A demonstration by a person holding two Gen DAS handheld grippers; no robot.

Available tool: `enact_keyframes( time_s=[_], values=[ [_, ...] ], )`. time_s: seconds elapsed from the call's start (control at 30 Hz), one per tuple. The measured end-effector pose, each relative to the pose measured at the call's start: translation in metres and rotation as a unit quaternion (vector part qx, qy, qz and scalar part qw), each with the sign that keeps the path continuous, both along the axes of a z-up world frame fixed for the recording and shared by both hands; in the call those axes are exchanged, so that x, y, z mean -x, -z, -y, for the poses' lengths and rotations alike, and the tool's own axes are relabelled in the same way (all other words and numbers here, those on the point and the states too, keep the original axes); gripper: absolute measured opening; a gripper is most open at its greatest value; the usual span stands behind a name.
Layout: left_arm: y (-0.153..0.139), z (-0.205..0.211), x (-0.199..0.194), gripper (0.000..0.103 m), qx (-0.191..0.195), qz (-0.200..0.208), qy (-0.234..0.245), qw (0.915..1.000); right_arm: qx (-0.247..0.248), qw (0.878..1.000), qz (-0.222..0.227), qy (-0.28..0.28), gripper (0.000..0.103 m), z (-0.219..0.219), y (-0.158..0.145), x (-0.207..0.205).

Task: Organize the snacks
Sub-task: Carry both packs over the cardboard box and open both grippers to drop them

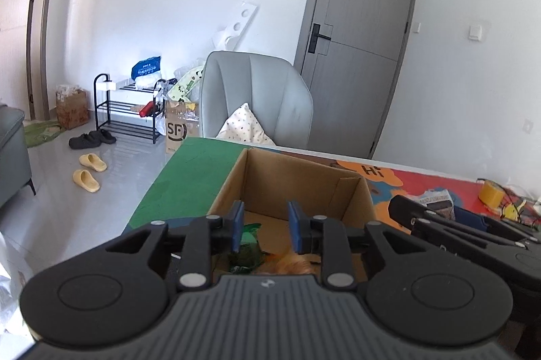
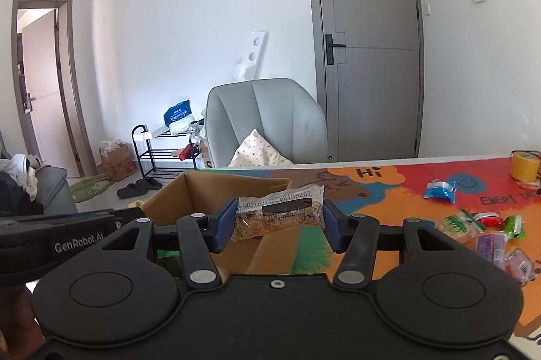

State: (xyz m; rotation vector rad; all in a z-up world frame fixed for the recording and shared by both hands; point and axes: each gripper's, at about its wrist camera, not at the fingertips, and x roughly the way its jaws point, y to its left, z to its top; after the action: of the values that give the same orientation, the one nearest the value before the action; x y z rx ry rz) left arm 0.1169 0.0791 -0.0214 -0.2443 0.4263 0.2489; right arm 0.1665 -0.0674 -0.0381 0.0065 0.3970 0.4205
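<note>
An open cardboard box [image 1: 351, 194] stands on the colourful table mat, with a green packet [image 1: 248, 233] and an orange snack [image 1: 292, 262] inside. My left gripper [image 1: 265, 229] is open and empty, held over the box's near edge. My right gripper [image 2: 279, 226] is shut on a clear packet of brown biscuits [image 2: 279, 214], held above the table just right of the box [image 2: 175, 201]. The packet and right gripper also show at the right of the left wrist view [image 1: 436, 201]. Several loose snacks [image 2: 487, 231] lie on the mat at right, with a blue packet [image 2: 439, 190] further back.
A yellow tape roll [image 2: 523, 165] sits at the table's far right. A grey armchair [image 2: 267, 119] with a dotted cushion stands behind the table before a grey door [image 2: 368, 48]. A shoe rack [image 1: 125, 109], boxes and slippers [image 1: 88, 170] are on the floor at left.
</note>
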Motion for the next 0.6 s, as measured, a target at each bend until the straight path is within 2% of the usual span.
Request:
enact_keyframes(
  time_s=[0.33, 0.43, 0.53, 0.57, 0.6],
  values=[
    [-0.001, -0.031, 0.016, 0.031, 0.022, 0.008, -0.038, 0.9990, -0.005, 1.000, -0.005, -0.018, 0.054, -0.021, -0.005, -0.006],
    [-0.001, -0.037, 0.017, 0.036, 0.026, 0.009, -0.048, 0.9985, -0.021, 0.999, -0.013, -0.021, 0.056, -0.023, -0.009, -0.012],
    [-0.002, -0.042, 0.020, 0.047, 0.028, 0.011, -0.057, 0.9979, -0.032, 0.999, -0.009, -0.031, 0.064, -0.026, -0.012, -0.015],
    [-0.002, -0.043, 0.021, 0.050, 0.030, 0.011, -0.058, 0.9978, -0.037, 0.999, -0.013, -0.035, 0.072, -0.026, -0.013, -0.015],
    [-0.002, -0.044, 0.021, 0.054, 0.031, 0.012, -0.059, 0.9977, -0.043, 0.998, -0.018, -0.036, 0.075, -0.024, -0.013, -0.016]
  ],
)
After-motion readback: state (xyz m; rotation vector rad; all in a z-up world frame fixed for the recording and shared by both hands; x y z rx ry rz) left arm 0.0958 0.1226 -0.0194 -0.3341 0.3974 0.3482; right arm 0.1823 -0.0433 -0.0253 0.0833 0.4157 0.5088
